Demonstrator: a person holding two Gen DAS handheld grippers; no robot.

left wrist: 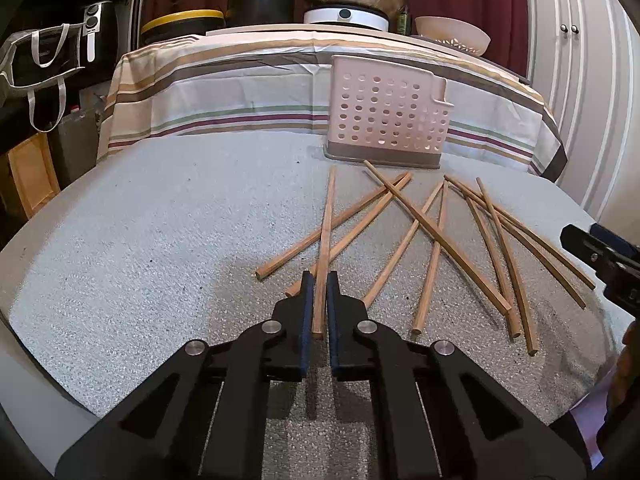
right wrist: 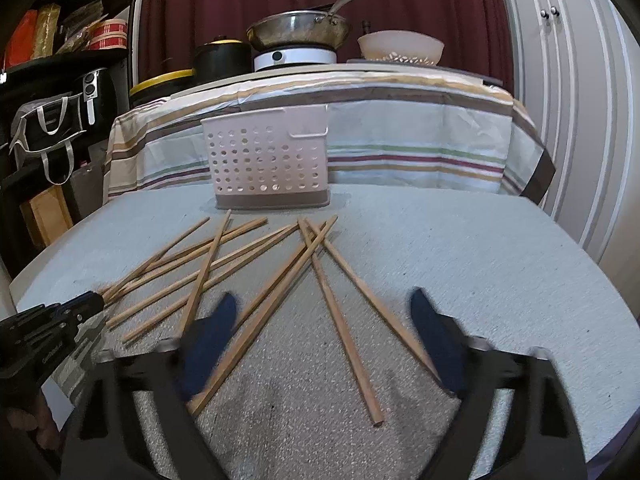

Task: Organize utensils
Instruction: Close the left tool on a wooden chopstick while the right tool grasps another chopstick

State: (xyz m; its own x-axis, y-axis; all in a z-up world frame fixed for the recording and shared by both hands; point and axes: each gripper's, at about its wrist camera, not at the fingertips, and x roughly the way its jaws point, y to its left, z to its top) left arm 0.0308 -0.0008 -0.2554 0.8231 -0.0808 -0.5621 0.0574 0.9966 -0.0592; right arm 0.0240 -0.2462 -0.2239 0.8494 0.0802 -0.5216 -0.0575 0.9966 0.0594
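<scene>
While slim wooden chopsticks (left wrist: 432, 236) lie crisscrossed on the desk's (left wrist: 160, 240) speckled mat, left tongs (left wrist: 319, 280) pinch one chopstick (left wrist: 325, 248). Right tongs (right wrist: 324, 304) spread wide. Perforated pink plastic caddy (left wrist: 384, 112) upright at far edge; contents hidden.

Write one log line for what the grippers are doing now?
left gripper: shut on chopstick | right gripper: open over loose chopsticks | utensil basket: upright

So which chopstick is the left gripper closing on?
The leftmost near-upright chopstick, lying between the left gripper fingers; the others lie outside them.
</scene>
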